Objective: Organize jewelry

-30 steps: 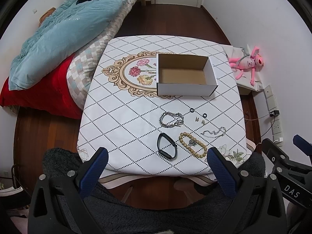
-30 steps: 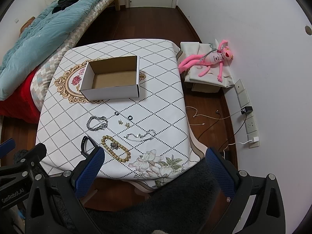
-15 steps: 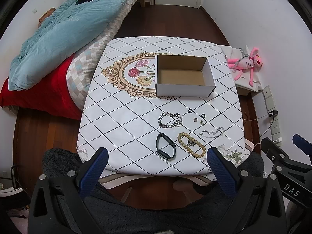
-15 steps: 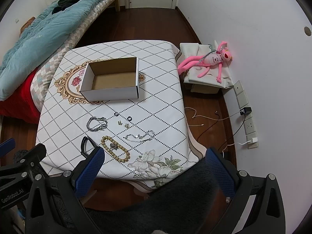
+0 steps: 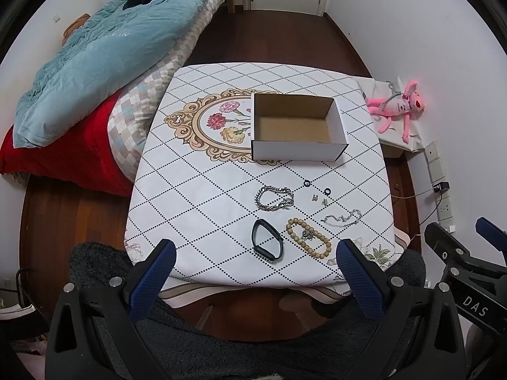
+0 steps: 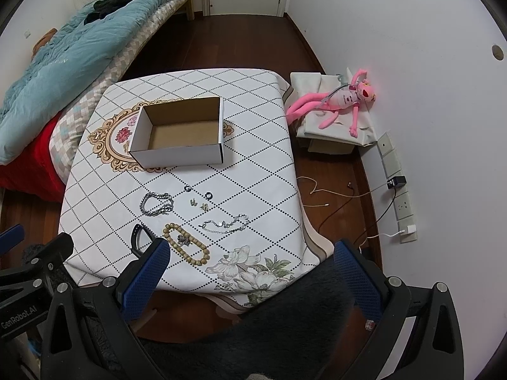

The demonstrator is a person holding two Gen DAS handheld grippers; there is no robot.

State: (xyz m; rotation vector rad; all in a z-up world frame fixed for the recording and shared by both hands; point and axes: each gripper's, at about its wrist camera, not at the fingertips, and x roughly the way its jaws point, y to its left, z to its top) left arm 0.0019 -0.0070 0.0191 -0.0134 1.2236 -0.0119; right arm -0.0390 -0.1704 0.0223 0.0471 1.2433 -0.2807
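An empty white cardboard box (image 5: 298,126) (image 6: 180,133) stands open on the patterned table (image 5: 202,196) (image 6: 259,164). In front of it lie a silver chain bracelet (image 5: 274,199) (image 6: 157,204), a black band (image 5: 267,244) (image 6: 138,237), a wooden bead bracelet (image 5: 309,237) (image 6: 187,243), a thin silver chain (image 5: 342,218) (image 6: 225,223), two small black rings (image 5: 306,183) (image 6: 208,195) and small earrings (image 5: 319,199) (image 6: 198,204). My left gripper (image 5: 253,269) and right gripper (image 6: 250,269) are both open and empty, held above the table's near edge.
A bed with a blue quilt (image 5: 95,57) lies to the left. A pink plush toy (image 6: 342,98) sits on a cushion by the right wall. Cables and wall sockets (image 6: 396,190) are on the right. Dark fuzzy fabric (image 5: 221,332) is below the grippers.
Both grippers have drawn slightly back and up, so the table looks a little smaller. The jewelry and the box have not moved.
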